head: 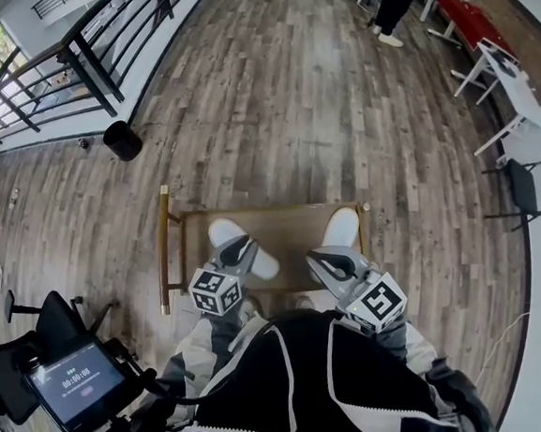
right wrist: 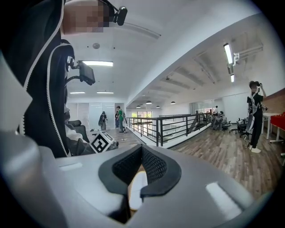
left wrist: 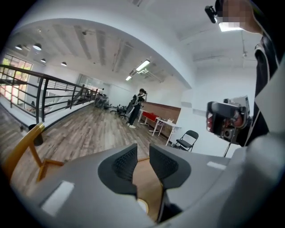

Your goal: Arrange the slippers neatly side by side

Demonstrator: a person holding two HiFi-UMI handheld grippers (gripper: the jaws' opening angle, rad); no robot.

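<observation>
Black ribbed fingers (left wrist: 126, 163) of the left gripper (left wrist: 142, 149) stand a little apart with nothing pressed between them. Through the gap shows the brown wood of the desk (left wrist: 147, 182), and at the foot of the gap a small pale curve that may be the left slipper, though it is too little to be sure. In the head view the left gripper (head: 237, 252) hangs right over the white left slipper (head: 222, 231), which lies aslant on the desk (head: 279, 222), its ends showing on either side of the fingers.

The fingers (right wrist: 154, 165) of the right gripper (right wrist: 142, 148) are closed, their tips meeting. In the slit below the tips shows the white right slipper (right wrist: 137, 187); I cannot tell whether an edge of it is nipped. In the head view the right gripper (head: 328, 261) sits at the near end of the right slipper (head: 342, 228), which runs straight away from the fingers. The two slippers lie well apart, one by each gripper.

Beyond the desk, ahead of the fingers, spreads a plank floor (head: 290, 99), with a dark railing (head: 107, 36) off to the left.
</observation>
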